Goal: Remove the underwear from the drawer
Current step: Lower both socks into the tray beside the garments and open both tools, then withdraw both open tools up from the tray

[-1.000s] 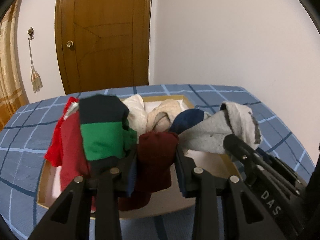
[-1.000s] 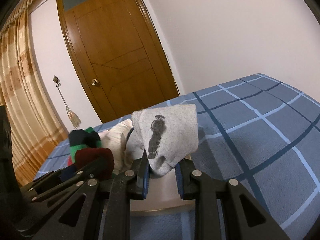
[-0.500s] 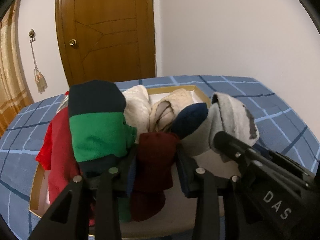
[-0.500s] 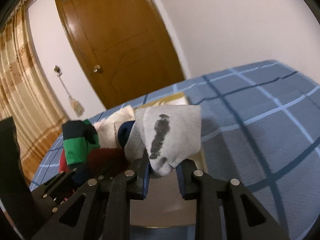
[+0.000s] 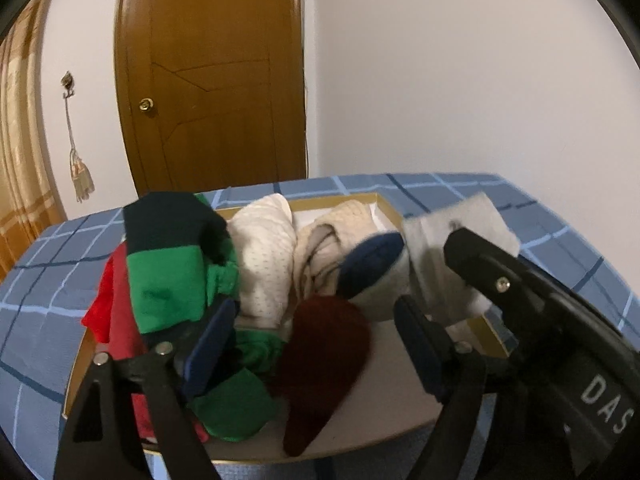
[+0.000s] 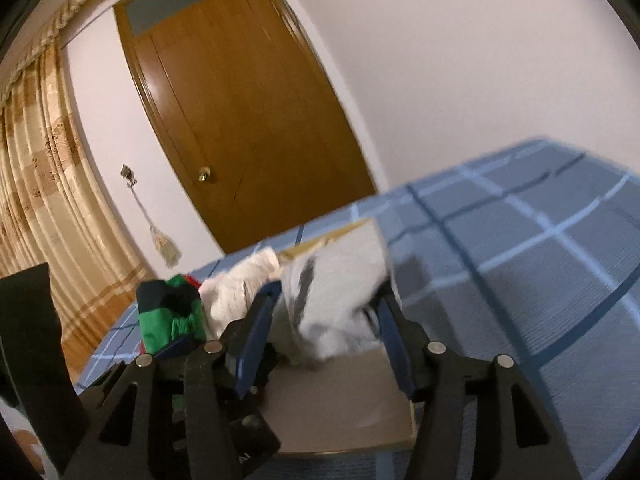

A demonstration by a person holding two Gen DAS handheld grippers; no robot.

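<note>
A shallow wood-rimmed drawer (image 5: 490, 330) lies on a blue checked bedcover (image 5: 36, 344) and holds a heap of underwear. A dark red piece (image 5: 324, 364) hangs loose between the opening jaws of my left gripper (image 5: 316, 344), and neither pad presses it. Left of it are a green and navy piece (image 5: 164, 276) and a red one (image 5: 106, 316). Cream pieces (image 5: 264, 264) lie behind. In the right wrist view a blurred grey-white piece (image 6: 336, 292) sits over the drawer (image 6: 340, 408) between the opening jaws of my right gripper (image 6: 324, 336), no longer pinched.
A brown wooden door (image 5: 216, 80) stands behind the bed, with a white wall (image 5: 460, 80) to its right. A gold curtain (image 6: 36, 184) hangs at the left. The bedcover (image 6: 540, 280) stretches away on the right of the drawer.
Both grippers were shut on a garment, left on the dark red one and right on the grey-white one. Both jaws have now spread, and the garments have slipped down loose between them.
</note>
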